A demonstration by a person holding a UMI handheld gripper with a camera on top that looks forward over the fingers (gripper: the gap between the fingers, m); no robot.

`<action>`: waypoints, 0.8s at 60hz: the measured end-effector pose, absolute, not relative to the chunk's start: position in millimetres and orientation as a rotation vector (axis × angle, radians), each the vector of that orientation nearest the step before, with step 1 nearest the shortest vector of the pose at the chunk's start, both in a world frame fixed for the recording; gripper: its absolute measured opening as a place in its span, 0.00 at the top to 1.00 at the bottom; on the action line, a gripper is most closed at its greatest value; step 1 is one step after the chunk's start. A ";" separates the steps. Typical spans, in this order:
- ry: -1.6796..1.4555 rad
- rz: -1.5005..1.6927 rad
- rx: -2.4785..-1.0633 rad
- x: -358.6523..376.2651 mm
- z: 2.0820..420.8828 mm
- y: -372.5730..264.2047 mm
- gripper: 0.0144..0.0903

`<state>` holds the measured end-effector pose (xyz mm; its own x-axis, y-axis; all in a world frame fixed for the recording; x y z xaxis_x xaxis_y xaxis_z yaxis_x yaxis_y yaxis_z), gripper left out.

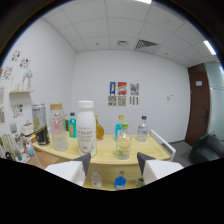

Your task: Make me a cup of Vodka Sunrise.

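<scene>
My gripper [112,164] is open, its white fingers [75,171] with dark tips spread wide and holding nothing. Beyond them a pale wooden table [107,156] carries a row of bottles. A tall white bottle [86,128] with a white cap stands just ahead of the left finger. Left of it is a clear bottle [58,129] with a tan cap, and a teal bottle [73,125] stands behind. A small clear bottle [123,143] stands ahead of the right finger. Low between the fingers I see two small bottle tops, one clear [96,179] and one blue [120,181].
An orange bottle [100,130], a blue-capped bottle [119,125] and a water bottle [143,129] stand at the table's far side. Dark canisters [39,123] and shelves with small items [20,145] lie to the left. A brown door [196,105] is at the right wall.
</scene>
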<state>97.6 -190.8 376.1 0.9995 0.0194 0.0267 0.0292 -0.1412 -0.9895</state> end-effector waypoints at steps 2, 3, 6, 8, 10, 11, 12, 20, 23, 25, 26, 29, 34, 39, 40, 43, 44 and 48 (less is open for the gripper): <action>-0.040 -0.007 -1.705 99.9 382.6 -179.2 0.05; -0.040 -0.010 -1.701 100.8 386.1 -173.1 0.05; -0.032 -0.029 -1.695 107.6 391.0 -156.7 0.06; -0.029 -0.041 -1.699 111.4 390.7 -146.1 0.06; -0.028 -0.047 -1.708 114.3 389.2 -136.9 0.08; -0.025 -0.049 -1.712 116.0 387.9 -132.8 0.09; -0.020 -0.050 -1.715 118.9 385.3 -128.5 0.11; -0.014 -0.024 -1.757 120.8 371.9 -107.5 0.37; -0.012 -0.022 -1.764 122.2 369.1 -103.9 0.52; -0.010 -0.031 -1.770 124.3 367.0 -102.4 0.60; -0.013 -0.035 -1.775 122.3 364.9 -101.2 0.64; -0.013 -0.044 -1.785 123.4 361.6 -101.9 0.69; -0.003 -0.013 -1.780 121.4 362.3 -102.6 0.70; 0.007 0.008 -1.780 123.0 363.2 -104.9 0.71; 0.008 0.009 -1.780 123.6 363.3 -105.6 0.71; 0.005 0.010 -1.777 124.6 365.0 -108.7 0.72; 0.003 0.010 -1.776 125.0 366.3 -109.9 0.72; 0.003 0.023 -1.759 125.8 376.4 -119.0 0.72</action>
